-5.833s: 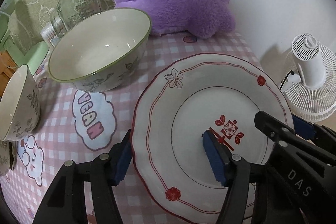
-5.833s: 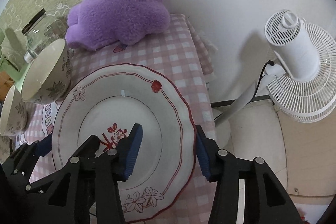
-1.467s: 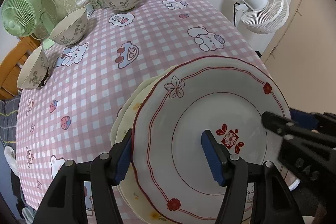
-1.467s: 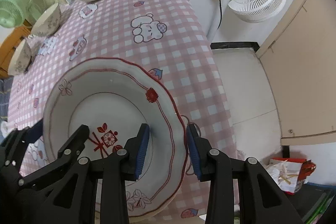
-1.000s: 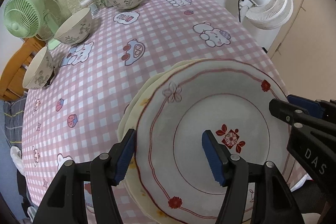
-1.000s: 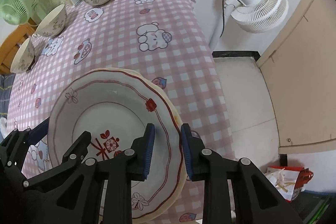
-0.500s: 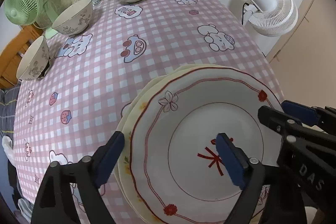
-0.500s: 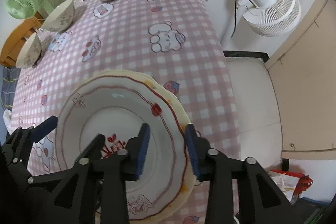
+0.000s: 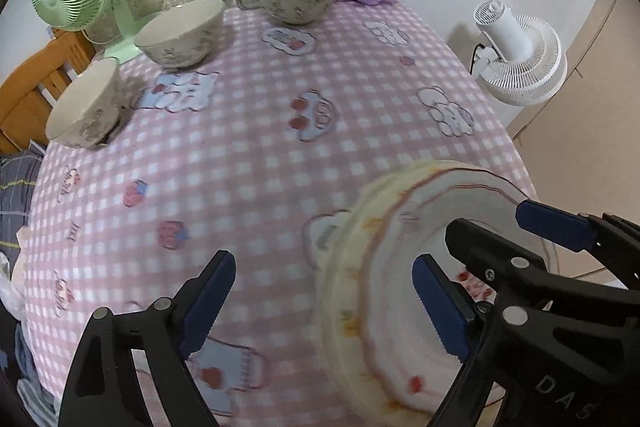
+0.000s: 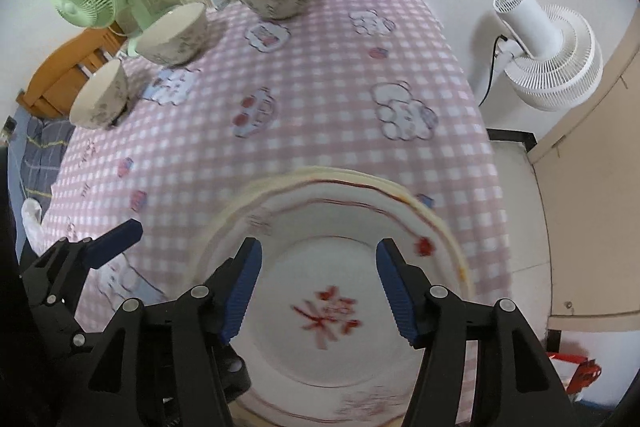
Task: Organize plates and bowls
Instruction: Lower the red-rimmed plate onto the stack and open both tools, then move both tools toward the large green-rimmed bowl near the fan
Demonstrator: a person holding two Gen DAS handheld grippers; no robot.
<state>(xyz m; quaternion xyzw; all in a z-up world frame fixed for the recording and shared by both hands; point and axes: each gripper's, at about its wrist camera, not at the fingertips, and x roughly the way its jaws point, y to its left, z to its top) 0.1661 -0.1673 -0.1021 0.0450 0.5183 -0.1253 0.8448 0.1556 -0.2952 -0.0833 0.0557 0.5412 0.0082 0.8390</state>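
Pink checked tablecloth (image 10: 320, 99) covered the table, with three bowls (image 10: 172, 35) near eleven o'clock and the red-trimmed plate (image 10: 332, 311) stacked on a yellow plate (image 9: 340, 291) at six. Both the left gripper (image 9: 320, 303) and the right gripper (image 10: 320, 291) stood released, their jaws having just been opening with nothing pinched; lifting straight clear should avoid nudging the stack.

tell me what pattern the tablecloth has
The tablecloth is pink and white check with cartoon animal prints, clearest in the right wrist view.

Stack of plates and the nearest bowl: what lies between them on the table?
Nothing stands there. In the left wrist view, only bare pink checked tablecloth with cartoon prints runs from the stack of plates to the nearest bowl.
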